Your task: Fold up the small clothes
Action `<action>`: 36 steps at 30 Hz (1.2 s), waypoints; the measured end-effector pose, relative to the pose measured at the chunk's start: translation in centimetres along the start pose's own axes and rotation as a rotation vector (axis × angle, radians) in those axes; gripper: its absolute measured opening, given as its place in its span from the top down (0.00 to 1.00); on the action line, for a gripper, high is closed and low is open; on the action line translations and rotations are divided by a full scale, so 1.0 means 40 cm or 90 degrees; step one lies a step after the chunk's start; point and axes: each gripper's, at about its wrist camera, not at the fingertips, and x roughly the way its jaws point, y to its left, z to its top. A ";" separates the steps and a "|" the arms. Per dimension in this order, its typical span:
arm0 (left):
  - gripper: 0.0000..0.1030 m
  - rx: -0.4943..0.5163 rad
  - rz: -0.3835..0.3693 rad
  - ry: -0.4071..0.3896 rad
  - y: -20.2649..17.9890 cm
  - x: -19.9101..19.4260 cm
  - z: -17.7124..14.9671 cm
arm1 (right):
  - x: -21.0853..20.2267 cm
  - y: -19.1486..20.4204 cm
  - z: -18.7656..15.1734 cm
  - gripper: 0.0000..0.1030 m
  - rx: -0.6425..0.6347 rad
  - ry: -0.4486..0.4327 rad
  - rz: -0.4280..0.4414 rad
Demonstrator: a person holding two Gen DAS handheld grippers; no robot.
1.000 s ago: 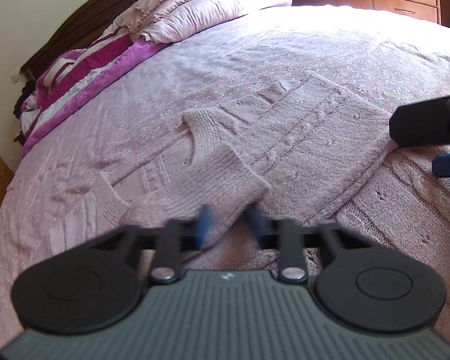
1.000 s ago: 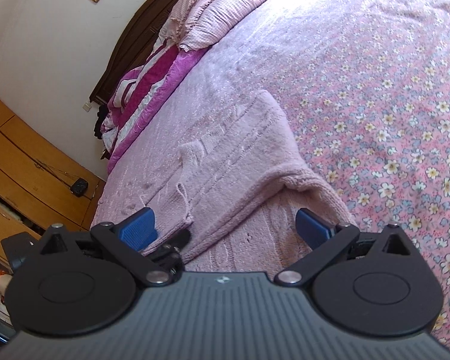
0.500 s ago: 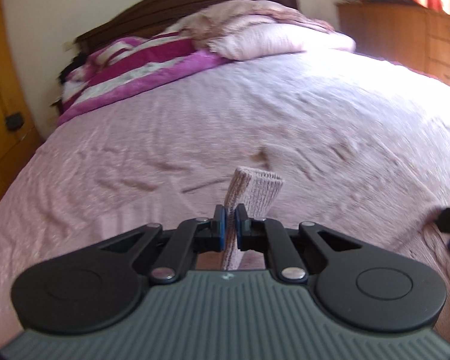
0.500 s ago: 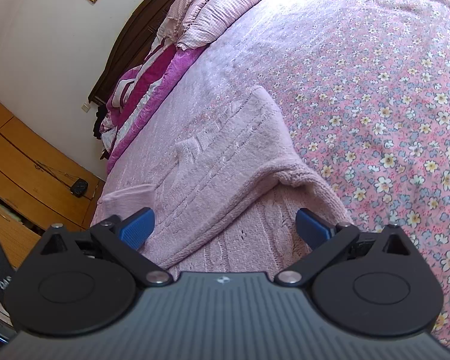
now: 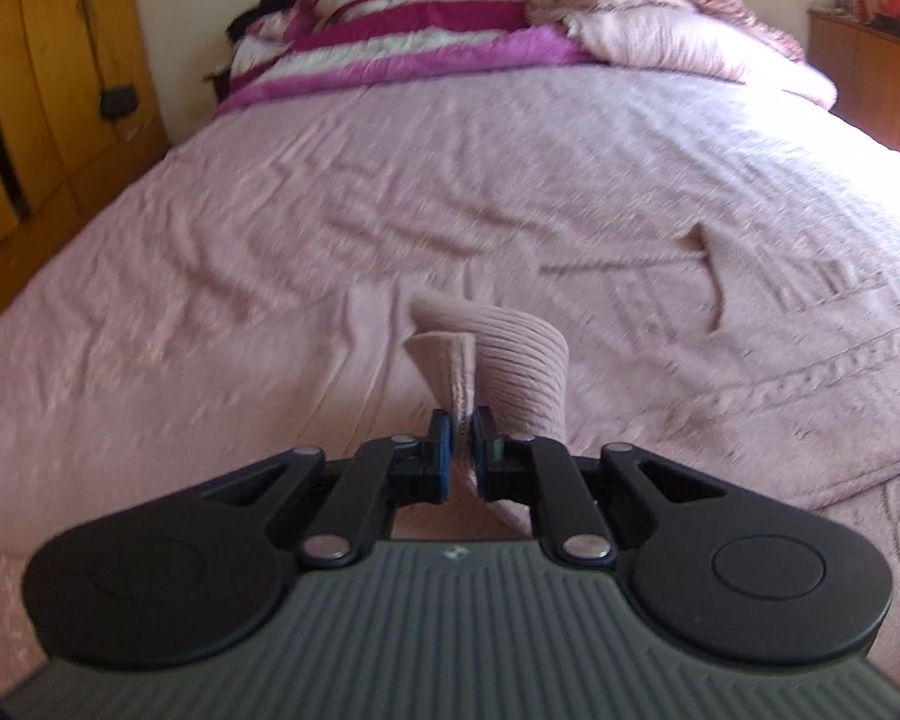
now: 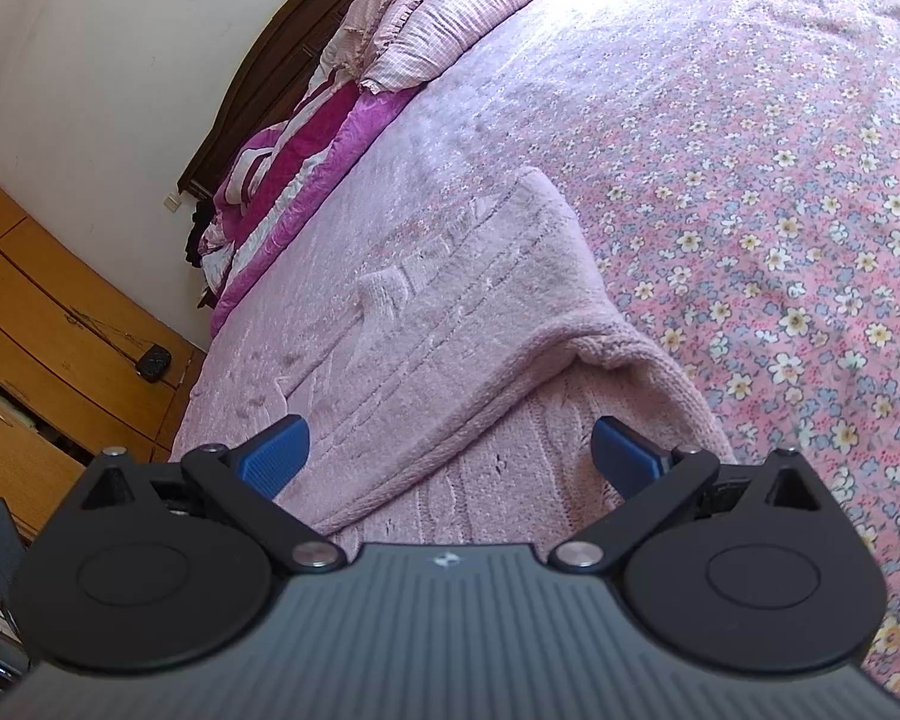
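A pale pink knitted sweater (image 6: 462, 324) lies spread on the bed, partly folded over itself. In the left wrist view its body (image 5: 810, 372) rests at the right. My left gripper (image 5: 461, 450) is shut on the ribbed cuff of the sweater's sleeve (image 5: 510, 360), which stands up twisted above the bedspread. My right gripper (image 6: 450, 459) hovers open over the near part of the sweater, blue pads (image 6: 273, 456) wide apart with the knit below them, not pinched.
The bed carries a pink bedspread (image 5: 270, 240), floral on the right side (image 6: 780, 210). Pillows and a magenta striped blanket (image 5: 402, 30) pile at the dark headboard. Wooden cabinets (image 6: 42, 312) stand at the left, another wooden unit (image 5: 870, 78) at the far right.
My left gripper closed on the sleeve cuff, lifted it and carried it leftward away from the sweater body while rolling. The right gripper stayed still and open.
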 end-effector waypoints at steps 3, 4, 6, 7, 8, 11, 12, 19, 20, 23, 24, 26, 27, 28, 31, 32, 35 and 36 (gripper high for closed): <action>0.87 -0.041 -0.008 0.044 0.038 0.016 -0.014 | 0.001 0.005 0.000 0.00 -0.009 0.005 -0.003; 0.83 -0.057 -0.017 0.055 0.052 0.018 -0.017 | 0.000 0.009 0.001 0.00 -0.014 0.005 -0.003; 0.77 -0.082 -0.030 0.066 0.078 0.014 -0.024 | -0.002 0.016 0.005 0.00 -0.027 0.007 -0.004; 0.72 -0.088 -0.030 0.069 0.086 0.009 -0.027 | -0.003 0.021 0.008 0.00 -0.034 0.009 -0.004; 0.71 -0.090 -0.027 0.073 0.094 0.004 -0.027 | -0.003 0.027 0.013 0.00 -0.043 0.011 -0.004; 0.69 -0.081 -0.018 0.069 0.108 -0.007 -0.020 | -0.001 0.052 0.027 0.00 -0.078 0.016 -0.004; 0.69 -0.081 -0.015 0.064 0.115 -0.009 -0.016 | 0.002 0.062 0.032 0.00 -0.091 0.018 -0.002; 0.54 -0.109 -0.009 0.058 0.156 -0.002 0.007 | 0.063 0.109 0.088 0.00 -0.175 0.024 -0.034; 0.54 -0.103 -0.019 0.059 0.154 0.006 0.013 | 0.077 0.112 0.097 0.00 -0.184 0.026 -0.039; 0.54 -0.099 -0.048 0.062 0.149 0.040 0.019 | 0.121 0.121 0.126 0.00 -0.216 0.017 -0.060; 0.54 -0.101 -0.054 0.061 0.147 0.051 0.018 | 0.135 0.122 0.134 0.00 -0.225 0.009 -0.069; 0.54 -0.100 -0.067 0.059 0.141 0.070 0.013 | 0.168 0.122 0.150 0.00 -0.245 -0.004 -0.091; 0.54 -0.096 -0.072 0.055 0.137 0.077 0.009 | 0.184 0.119 0.156 0.00 -0.254 -0.007 -0.101; 0.54 -0.091 -0.073 0.049 0.133 0.082 0.006 | 0.202 0.116 0.160 0.01 -0.264 -0.008 -0.110; 0.54 -0.070 -0.067 0.027 0.122 0.091 -0.005 | 0.250 0.103 0.166 0.01 -0.291 -0.009 -0.141; 0.54 -0.063 -0.065 0.023 0.119 0.093 -0.007 | 0.265 0.097 0.166 0.02 -0.299 -0.012 -0.149; 0.54 -0.058 -0.062 0.013 0.118 0.090 -0.014 | 0.294 0.082 0.160 0.06 -0.319 -0.014 -0.155; 0.54 -0.062 -0.063 0.010 0.122 0.088 -0.014 | 0.299 0.079 0.158 0.06 -0.324 -0.019 -0.156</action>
